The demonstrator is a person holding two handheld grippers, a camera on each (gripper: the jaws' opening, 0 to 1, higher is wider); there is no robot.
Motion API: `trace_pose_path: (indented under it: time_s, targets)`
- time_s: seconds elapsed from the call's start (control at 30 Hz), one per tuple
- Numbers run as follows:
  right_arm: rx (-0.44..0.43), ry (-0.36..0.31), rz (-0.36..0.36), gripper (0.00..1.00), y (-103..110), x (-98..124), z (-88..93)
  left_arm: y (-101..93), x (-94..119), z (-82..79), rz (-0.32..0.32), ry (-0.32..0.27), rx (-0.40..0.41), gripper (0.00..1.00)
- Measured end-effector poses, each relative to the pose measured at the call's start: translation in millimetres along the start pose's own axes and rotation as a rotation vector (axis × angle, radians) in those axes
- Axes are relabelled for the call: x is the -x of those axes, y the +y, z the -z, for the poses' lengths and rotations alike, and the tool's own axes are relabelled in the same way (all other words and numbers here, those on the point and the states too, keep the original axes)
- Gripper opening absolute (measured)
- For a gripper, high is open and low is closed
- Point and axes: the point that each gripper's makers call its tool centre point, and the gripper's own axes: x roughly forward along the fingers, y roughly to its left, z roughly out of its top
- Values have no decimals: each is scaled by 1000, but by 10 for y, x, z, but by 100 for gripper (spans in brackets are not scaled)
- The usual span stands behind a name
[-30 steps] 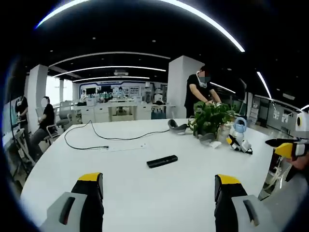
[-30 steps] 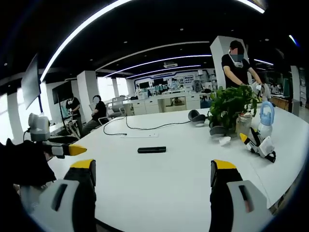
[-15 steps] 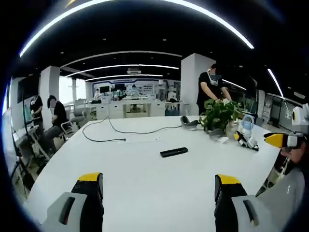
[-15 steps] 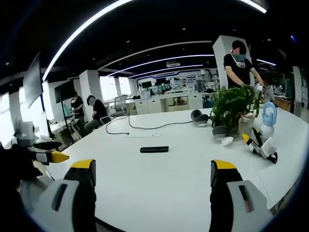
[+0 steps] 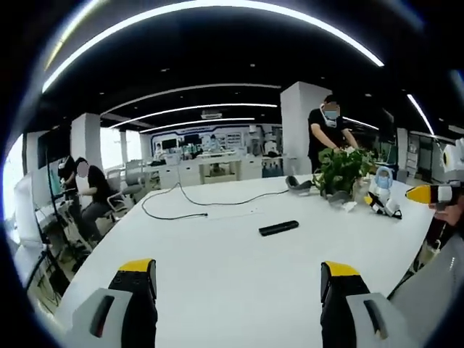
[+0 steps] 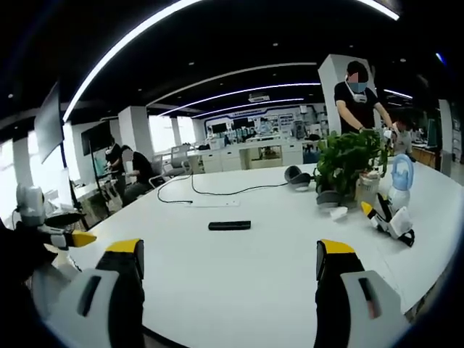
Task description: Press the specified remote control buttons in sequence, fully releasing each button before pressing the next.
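A slim black remote control [image 5: 279, 228] lies flat near the middle of the white table [image 5: 217, 275], well beyond both grippers; the same remote control [image 6: 229, 225] shows in the right gripper view. My left gripper [image 5: 238, 297] is open, its yellow-tipped jaws wide apart over the near table edge, nothing between them. My right gripper [image 6: 229, 293] is likewise open and holds nothing. The right gripper's yellow tip [image 5: 429, 193] enters the left gripper view at the right edge, and the left gripper's yellow tip [image 6: 76, 237] shows at the left of the right gripper view.
A potted green plant [image 6: 349, 161], a small blue-white fan [image 6: 400, 174], a yellow-black-white device [image 6: 388, 220] and a grey headset [image 6: 297, 175] stand at the table's far right. A black cable [image 6: 206, 192] runs across the far side. One person stands behind the plant [image 6: 359, 98]; others sit at left [image 6: 134, 174].
The left gripper view has swung left, so the remote and plant sit further right in it. The right gripper view barely shifted. Both grippers stay open; the remote has not moved.
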Motion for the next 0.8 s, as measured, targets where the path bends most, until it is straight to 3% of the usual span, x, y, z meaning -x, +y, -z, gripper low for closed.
trace_pose_path:
  time_s: [0.3,0.8]
  targets:
    - [-6,1,23,100,-64,29,9,38,154,-25,-13,-20,30,97]
    - [25,-18,41,98,-83,33,22,63,-73,43,-20,-19,-16,99]
